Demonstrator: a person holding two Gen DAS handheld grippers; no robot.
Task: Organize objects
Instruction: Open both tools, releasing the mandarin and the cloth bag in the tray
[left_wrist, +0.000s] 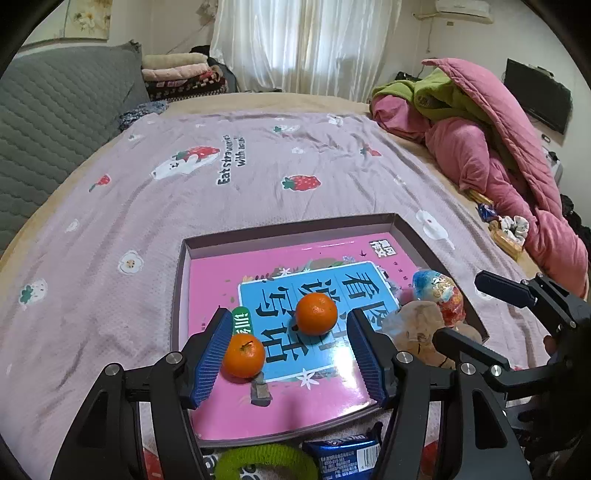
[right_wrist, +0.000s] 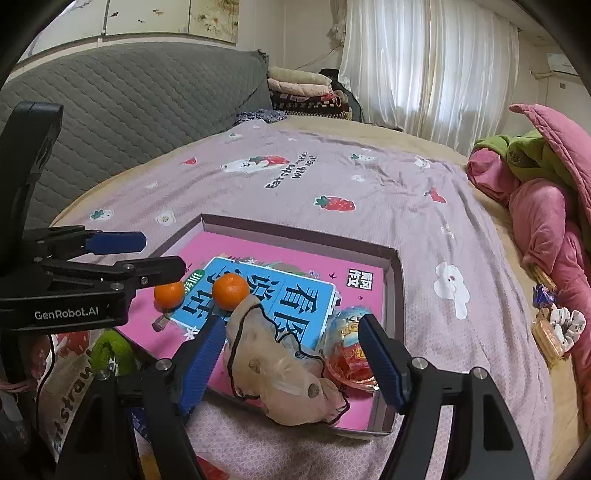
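Below left gripper (left_wrist: 288, 354) blue packet (left_wrist: 341, 456), unseen by right view; both grippers' fingers released, empty.

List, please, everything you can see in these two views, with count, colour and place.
Shallow box: one, pink inside, on the bedspread.
Oranges: two, orange, in the box.
Beige pouch: one, in the box's near right part.
Clear toy capsule: one, blue and red, box corner.
Green hair tie: one, before the box.
Blue packet: one, beside the tie.
Bedspread: one, lilac, strawberry print.
Quilt pile: pink and green, far right.
Left gripper: open, over the oranges.
Right gripper: open, over the pouch.
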